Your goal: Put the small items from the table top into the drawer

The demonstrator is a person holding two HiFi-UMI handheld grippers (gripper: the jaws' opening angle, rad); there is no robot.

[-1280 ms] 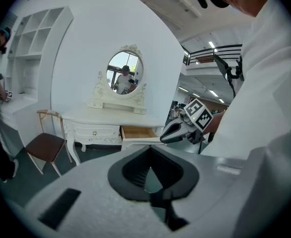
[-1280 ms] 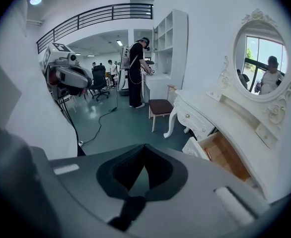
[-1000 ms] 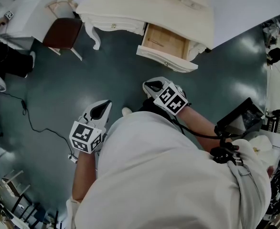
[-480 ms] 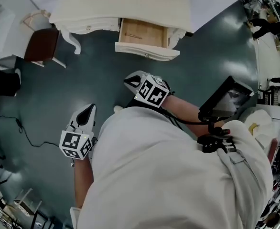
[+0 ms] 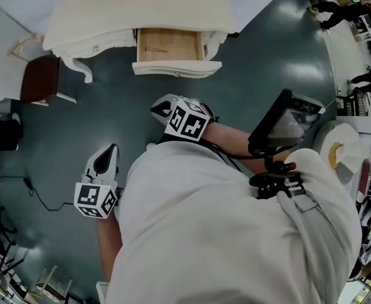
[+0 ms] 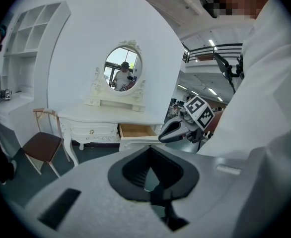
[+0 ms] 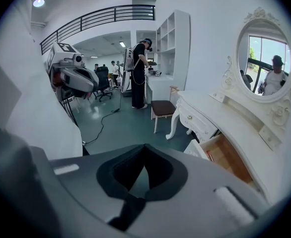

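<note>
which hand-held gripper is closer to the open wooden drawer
Right. The right hand-held gripper hovers in front of the open wooden drawer; the left hand-held gripper hangs farther back.
</note>
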